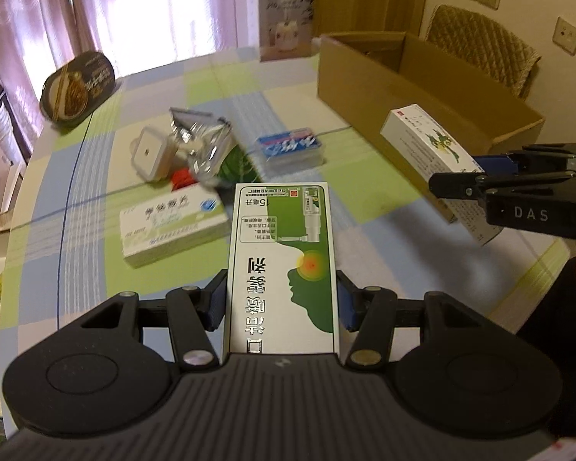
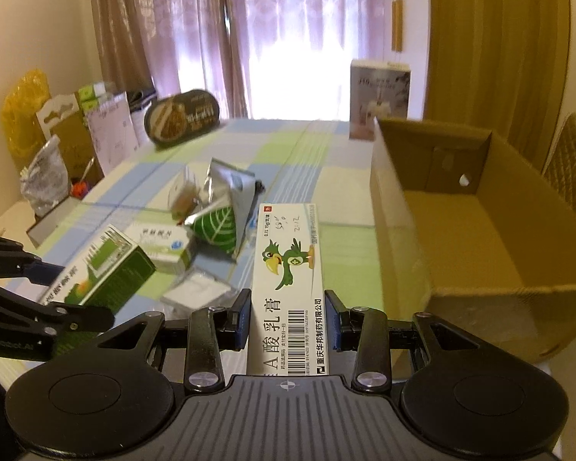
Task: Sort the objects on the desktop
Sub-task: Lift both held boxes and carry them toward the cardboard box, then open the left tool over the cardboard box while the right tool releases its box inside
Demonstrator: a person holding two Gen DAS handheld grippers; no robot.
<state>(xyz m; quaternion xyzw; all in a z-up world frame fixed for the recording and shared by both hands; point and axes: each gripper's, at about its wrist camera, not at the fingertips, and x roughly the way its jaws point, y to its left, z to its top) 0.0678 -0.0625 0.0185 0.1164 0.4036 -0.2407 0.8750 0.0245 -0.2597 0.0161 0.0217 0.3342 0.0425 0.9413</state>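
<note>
Left wrist view: left tongs clamp the green spray box above the counter; right tongs clamp the parrot box, probably bound for the cardboard box.

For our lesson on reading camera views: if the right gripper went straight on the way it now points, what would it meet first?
The right gripper, shut on the parrot box, points over the tablecloth. Probably the foil packet just left, though depth is unclear; the cardboard box lies to the right.
</note>
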